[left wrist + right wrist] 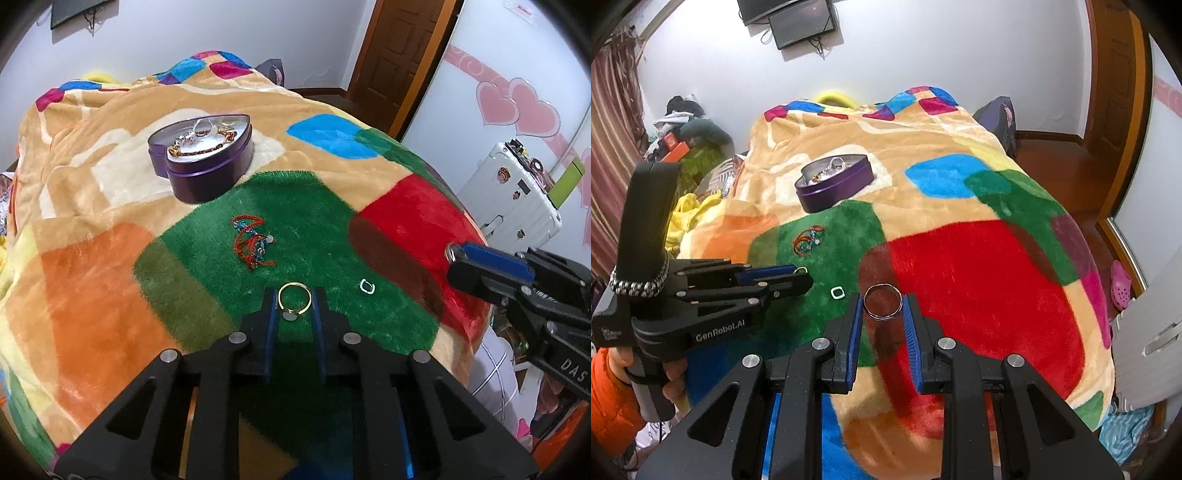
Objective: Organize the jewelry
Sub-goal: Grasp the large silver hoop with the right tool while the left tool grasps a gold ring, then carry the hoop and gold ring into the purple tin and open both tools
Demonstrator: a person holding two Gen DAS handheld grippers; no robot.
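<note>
Both grippers pinch rings: left gripper [294, 301] gold ring [294, 298], right gripper [882, 302] silver ring [883, 301]; red bracelet [252, 240] lies before tin [201, 157].

Gold ring [294, 298] (upright), silver ring [883, 301]

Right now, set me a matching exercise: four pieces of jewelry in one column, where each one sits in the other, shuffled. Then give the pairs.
Things:
1. gold ring
2. thin ring
3. red cord bracelet
4. brown beaded bracelet

Places:
A. between the jaws of the right gripper
B. inside the purple heart tin
C. between the jaws of the left gripper
D. lying loose on the green blanket patch

Pairs: 1-C, 2-A, 3-D, 4-B
</note>
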